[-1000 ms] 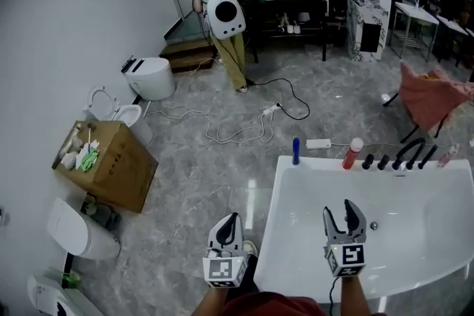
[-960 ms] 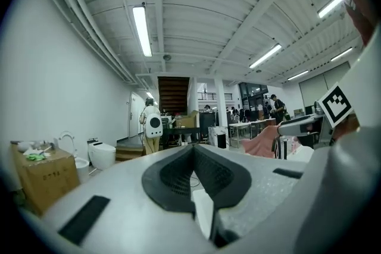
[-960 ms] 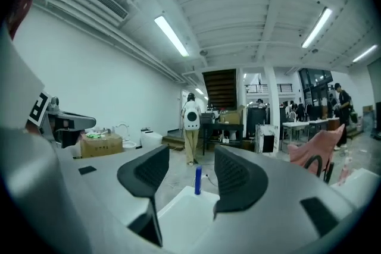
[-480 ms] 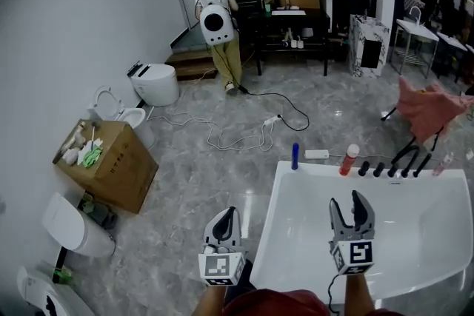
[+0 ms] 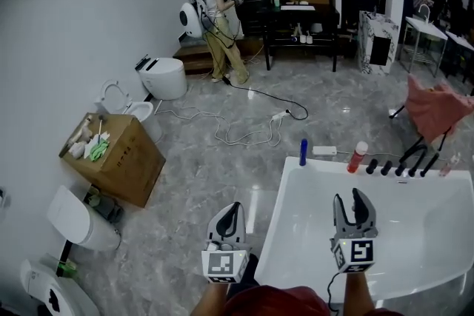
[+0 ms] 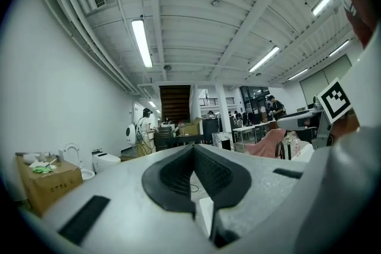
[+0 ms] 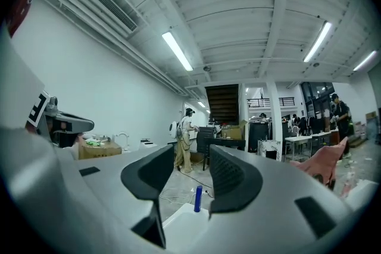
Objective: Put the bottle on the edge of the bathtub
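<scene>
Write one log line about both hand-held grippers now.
left hand-held gripper: shut, empty | right hand-held gripper: open, jaws just closing, empty | blue bottle: on bathtub edge

A slim blue plastic bottle (image 5: pixel 303 152) stands upright on the far rim of the glossy white bathtub (image 5: pixel 280 229), at its left corner. A red plastic bottle with a pale cap (image 5: pixel 357 158) stands further right on the same rim, tilted slightly and well apart from the blue one.
</scene>
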Tool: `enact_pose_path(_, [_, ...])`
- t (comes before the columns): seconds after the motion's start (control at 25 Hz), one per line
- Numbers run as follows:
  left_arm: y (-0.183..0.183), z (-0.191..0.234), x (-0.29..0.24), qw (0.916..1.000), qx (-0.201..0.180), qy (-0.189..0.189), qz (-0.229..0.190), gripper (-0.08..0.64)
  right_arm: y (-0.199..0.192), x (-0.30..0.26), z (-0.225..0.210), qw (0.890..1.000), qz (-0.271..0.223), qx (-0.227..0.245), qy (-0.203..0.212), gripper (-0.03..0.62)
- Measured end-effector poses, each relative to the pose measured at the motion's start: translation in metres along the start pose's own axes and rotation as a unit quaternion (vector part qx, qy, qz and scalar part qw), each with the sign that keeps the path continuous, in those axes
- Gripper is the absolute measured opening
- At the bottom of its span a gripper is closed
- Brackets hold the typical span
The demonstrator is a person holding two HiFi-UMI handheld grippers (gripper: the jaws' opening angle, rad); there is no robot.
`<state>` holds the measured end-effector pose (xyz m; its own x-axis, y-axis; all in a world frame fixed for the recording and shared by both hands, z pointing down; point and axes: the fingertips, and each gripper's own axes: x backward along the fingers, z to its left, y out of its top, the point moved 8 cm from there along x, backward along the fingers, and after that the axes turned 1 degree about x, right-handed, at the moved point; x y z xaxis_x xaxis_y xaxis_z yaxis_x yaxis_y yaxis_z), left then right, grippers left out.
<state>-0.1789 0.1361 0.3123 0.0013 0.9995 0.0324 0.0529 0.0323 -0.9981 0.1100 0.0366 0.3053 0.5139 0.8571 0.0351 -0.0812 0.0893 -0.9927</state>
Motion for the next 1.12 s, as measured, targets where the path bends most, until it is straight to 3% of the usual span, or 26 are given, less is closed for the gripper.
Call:
enact_pose_path(0.08, [0.0013, 0.0011, 0.0006, 1.0, 0.001, 0.0, -0.001, 0.006, -0.0002, -0.0007, 0.0036, 1.0, 0.0, 0.001, 0.001, 0.154])
enact_pose_path(0.28, [-0.0007, -0.0015, -0.0005, 1.0, -0.001, -0.002, -0.007, 0.005, -0.0052, -0.0024, 0.0064, 1.0, 0.002, 0.002, -0.003, 0.0])
enact_pose_path(1.12, [-0.0003, -0.0062, 0.004, 0.9999, -0.011, 0.002, -0.009, 0.006, -0.0047, -0.0019, 0.0062, 1.0, -0.003, 0.014, -0.011, -0.003])
